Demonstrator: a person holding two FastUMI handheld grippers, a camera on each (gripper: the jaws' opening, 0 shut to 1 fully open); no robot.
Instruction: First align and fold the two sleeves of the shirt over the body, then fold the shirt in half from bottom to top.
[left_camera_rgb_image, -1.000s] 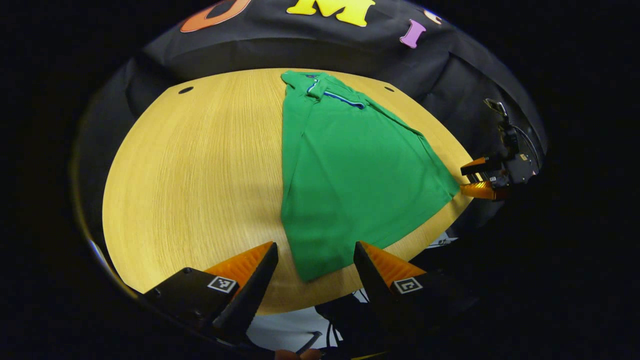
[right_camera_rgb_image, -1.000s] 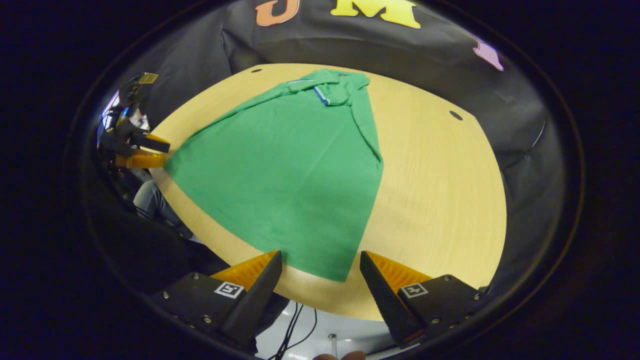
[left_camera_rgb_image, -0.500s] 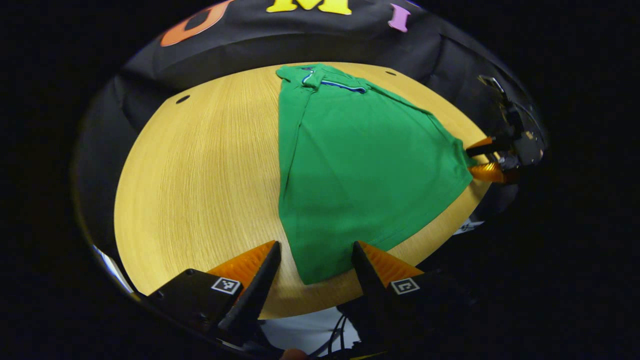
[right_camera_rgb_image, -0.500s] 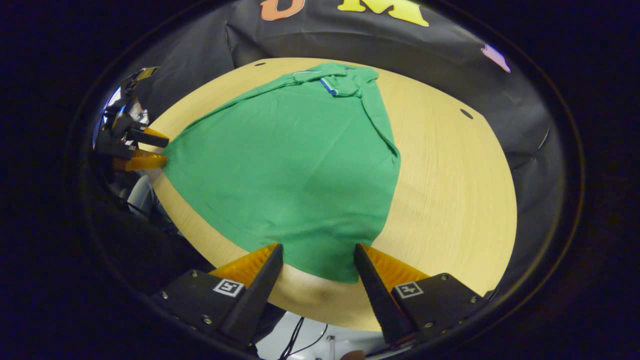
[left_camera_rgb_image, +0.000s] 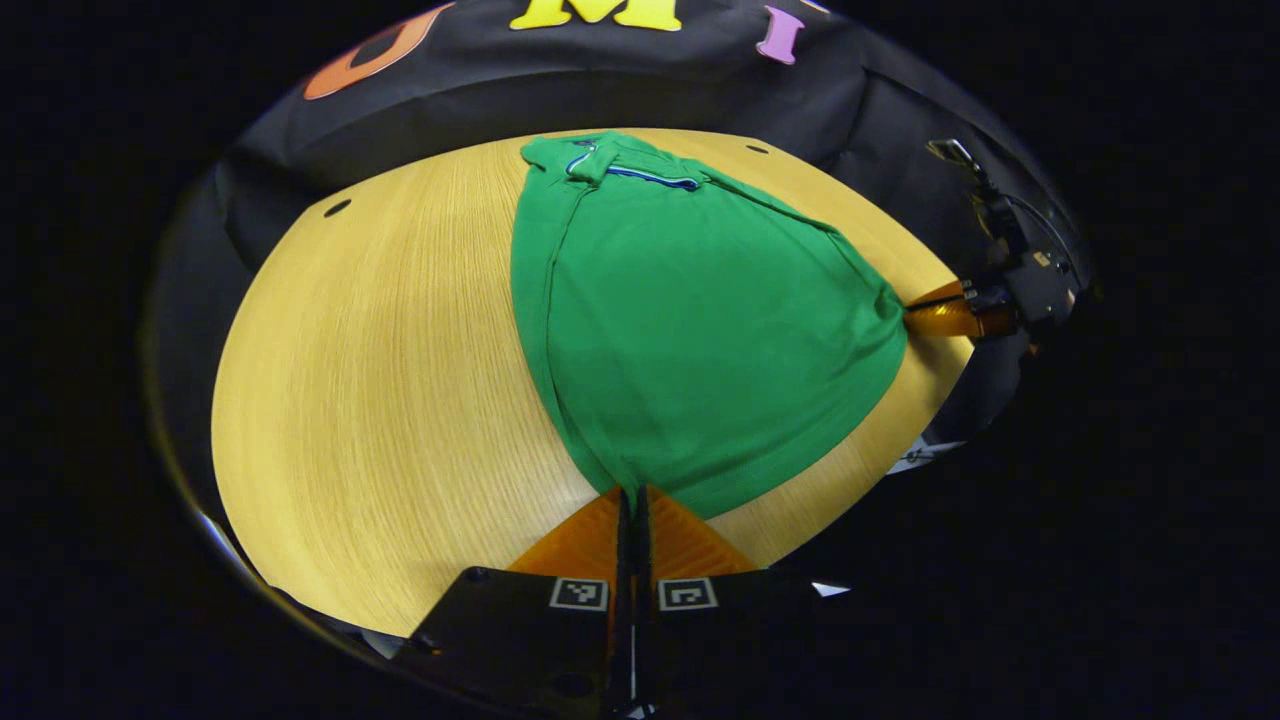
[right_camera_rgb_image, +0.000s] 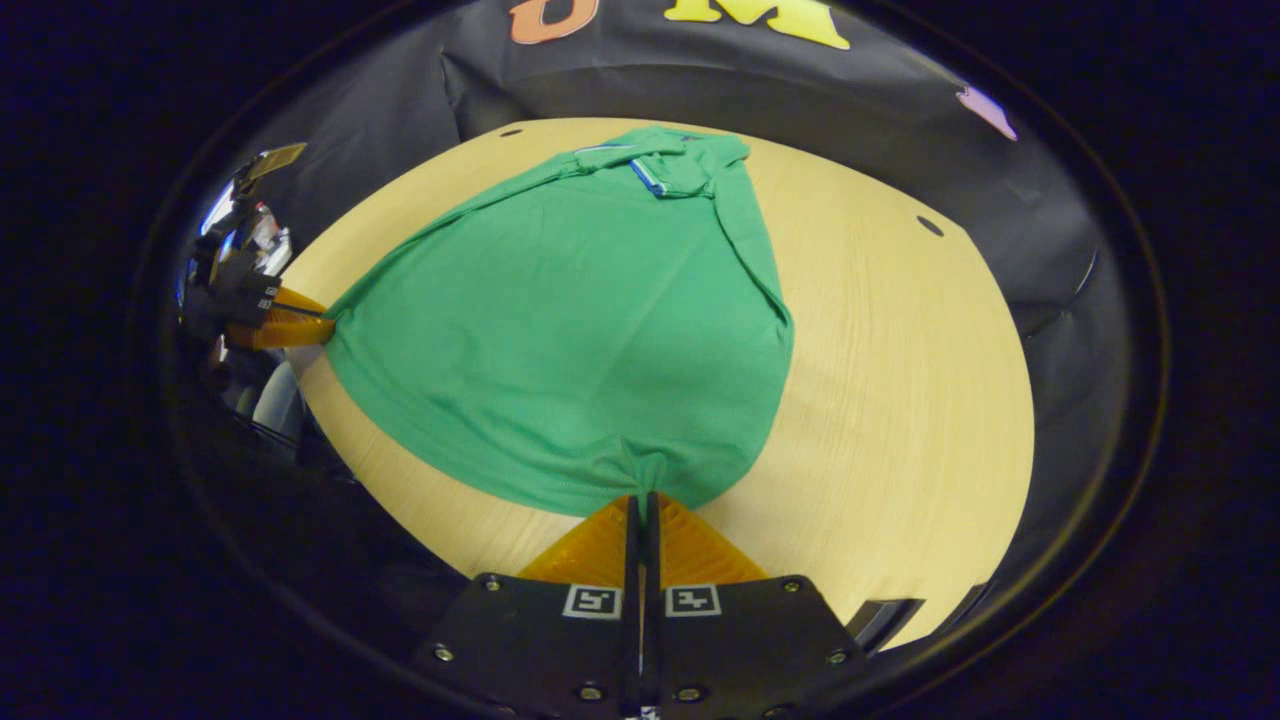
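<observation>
A green polo shirt (left_camera_rgb_image: 690, 330) (right_camera_rgb_image: 570, 320) lies flat on the round wooden table (left_camera_rgb_image: 380, 380) (right_camera_rgb_image: 900, 380), collar at the far side, both sleeves folded onto the body. My left gripper (left_camera_rgb_image: 632, 492) is shut on the shirt's bottom left hem corner, the cloth bunched between its fingers. My right gripper (right_camera_rgb_image: 642, 490) is shut on the bottom right hem corner. In the left gripper view the right gripper (left_camera_rgb_image: 915, 310) pinches the far right corner. The left gripper (right_camera_rgb_image: 318, 322) pinches the far left corner in the right gripper view.
The table's near edge runs just under both grippers. Two small dark holes (left_camera_rgb_image: 337, 208) (right_camera_rgb_image: 930, 226) sit in the tabletop near its far sides. Bare wood lies left of the shirt in the left gripper view and right of it in the right gripper view.
Both grippers moved forward over the hem corners and went from open to shut on them. The hem between them now curves and bunches at each pinch.
</observation>
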